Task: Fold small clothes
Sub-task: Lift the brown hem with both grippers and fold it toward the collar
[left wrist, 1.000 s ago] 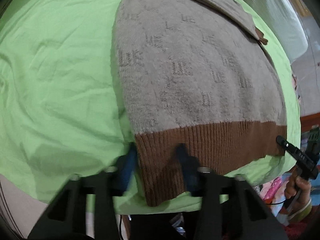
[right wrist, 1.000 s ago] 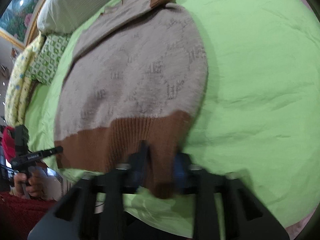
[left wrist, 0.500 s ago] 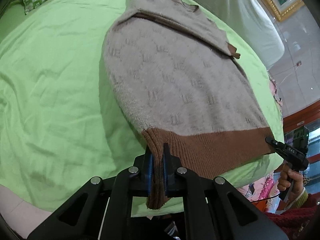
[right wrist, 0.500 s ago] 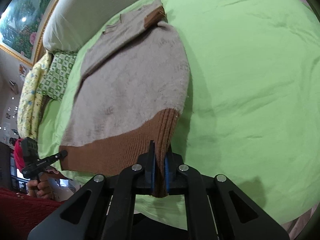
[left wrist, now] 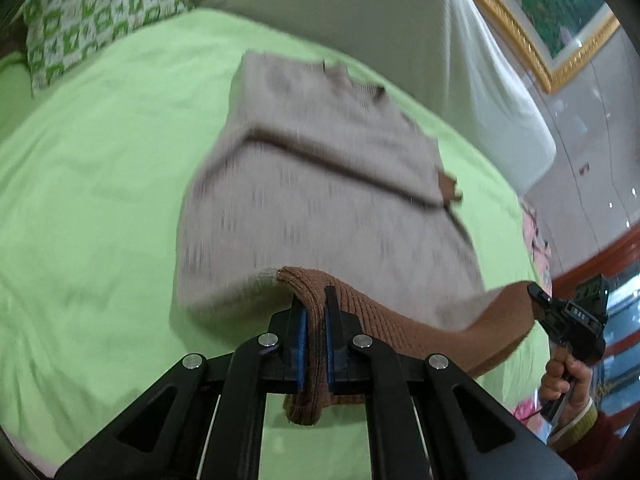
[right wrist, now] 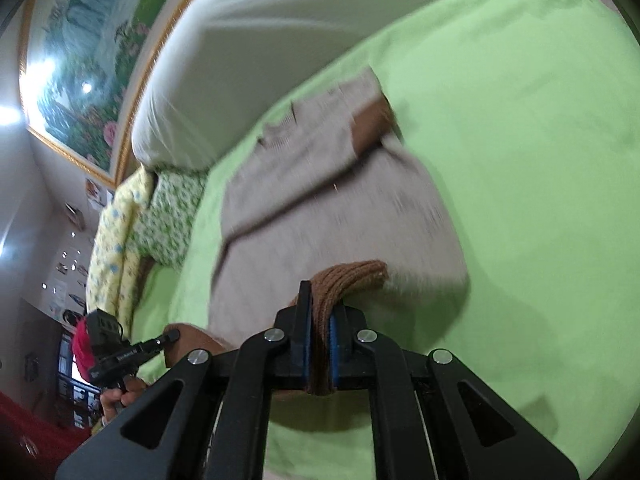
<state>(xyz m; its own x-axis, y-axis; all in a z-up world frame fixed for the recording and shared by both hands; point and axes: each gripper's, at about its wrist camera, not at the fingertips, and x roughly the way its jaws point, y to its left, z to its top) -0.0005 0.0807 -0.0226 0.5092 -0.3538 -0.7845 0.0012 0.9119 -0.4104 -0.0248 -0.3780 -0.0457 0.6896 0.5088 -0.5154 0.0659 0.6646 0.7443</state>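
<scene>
Both grippers pinch the sweater's brown hem to carry it over for a fold.

Left wrist view: the left gripper (left wrist: 314, 334) is clamped on one hem (left wrist: 400, 328) corner, raised off the green sheet (left wrist: 92, 200); the sweater (left wrist: 320, 200) stretches ahead, and the right gripper (left wrist: 538, 304) grips the far corner. Right wrist view: that gripper (right wrist: 320, 344) is clamped on its corner, sweater body (right wrist: 320, 208) lying just ahead.
</scene>
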